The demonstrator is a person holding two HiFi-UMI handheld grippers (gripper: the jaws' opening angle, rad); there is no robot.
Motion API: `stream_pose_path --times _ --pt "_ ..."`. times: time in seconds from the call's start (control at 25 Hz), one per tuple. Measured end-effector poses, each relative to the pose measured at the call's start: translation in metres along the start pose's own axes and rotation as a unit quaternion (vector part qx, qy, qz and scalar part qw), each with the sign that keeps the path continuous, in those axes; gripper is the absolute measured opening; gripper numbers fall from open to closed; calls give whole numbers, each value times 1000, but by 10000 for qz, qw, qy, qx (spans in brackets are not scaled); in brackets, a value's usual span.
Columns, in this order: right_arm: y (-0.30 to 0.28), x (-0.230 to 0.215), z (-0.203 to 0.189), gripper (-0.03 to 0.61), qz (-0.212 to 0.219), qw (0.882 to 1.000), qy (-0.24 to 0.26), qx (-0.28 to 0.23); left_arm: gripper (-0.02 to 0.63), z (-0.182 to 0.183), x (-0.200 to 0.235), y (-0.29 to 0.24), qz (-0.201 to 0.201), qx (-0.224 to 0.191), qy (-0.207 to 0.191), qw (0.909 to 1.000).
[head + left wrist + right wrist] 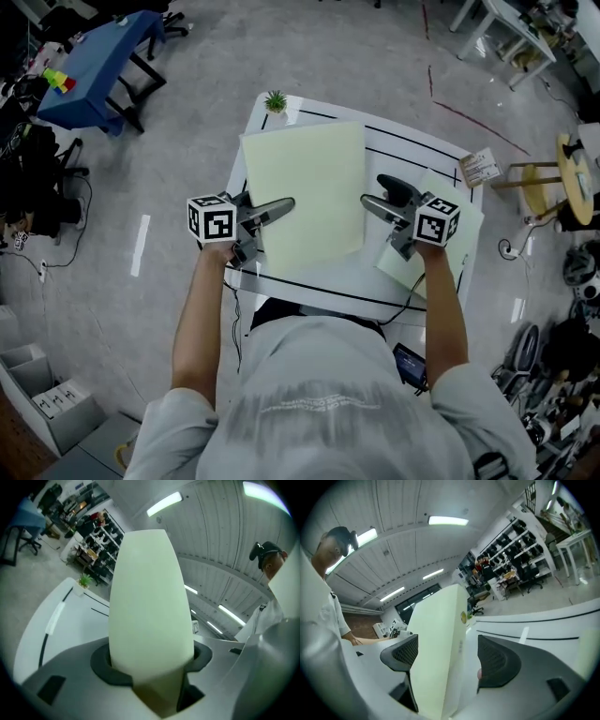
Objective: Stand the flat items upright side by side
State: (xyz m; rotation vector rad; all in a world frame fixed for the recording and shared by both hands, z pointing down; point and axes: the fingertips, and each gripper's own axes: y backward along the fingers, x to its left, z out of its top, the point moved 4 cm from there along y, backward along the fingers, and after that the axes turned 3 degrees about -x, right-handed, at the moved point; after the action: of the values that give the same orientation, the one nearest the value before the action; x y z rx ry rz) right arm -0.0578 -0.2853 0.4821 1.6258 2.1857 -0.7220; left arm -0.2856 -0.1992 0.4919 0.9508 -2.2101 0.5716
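Note:
A large pale green flat item is up between both grippers over the white table, its broad face turned toward the head view. My left gripper is shut on its left edge; in the left gripper view the item fills the gap between the pads of the left gripper. My right gripper stands open at its right edge. In the right gripper view the item leans on the left pad, with a gap to the right pad of the right gripper. A second pale flat item lies flat on the table's right side.
A small potted plant stands at the table's far left corner. A white tag hangs off the far right corner. A wooden stool stands to the right, a blue table at the far left. Black lines mark the tabletop.

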Motion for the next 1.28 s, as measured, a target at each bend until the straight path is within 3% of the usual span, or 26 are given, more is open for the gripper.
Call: stream_pose_path --times 0.12,0.2,0.36,0.56,0.8,0.96,1.28 --pt "31 3 22 414 -248 9988 301 -291 270 15 -17 2 622 -544 -363 9959" --pt "48 7 28 414 -349 9973 573 -308 272 24 -29 3 1085 -934 -711 9871" --pt "79 -1 25 414 -717 9930 908 -243 273 30 -49 -4 2049 -1389 -1665 9545" --pt "109 -10 30 411 -1190 9854 1180 -288 275 17 -75 -22 2749 -1404 -2702 9120" --pt "132 -9 39 373 -1610 9730 1611 -379 286 -7 -95 -48 3392 -1674 -3074 8732" --pt "145 -6 34 371 -1687 9695 1743 -351 293 -23 -101 -57 3685 -1834 -3075 8579" --pt "172 -8 20 351 -1632 9676 1912 -216 295 -44 -102 -81 3881 -1778 -3182 8465"
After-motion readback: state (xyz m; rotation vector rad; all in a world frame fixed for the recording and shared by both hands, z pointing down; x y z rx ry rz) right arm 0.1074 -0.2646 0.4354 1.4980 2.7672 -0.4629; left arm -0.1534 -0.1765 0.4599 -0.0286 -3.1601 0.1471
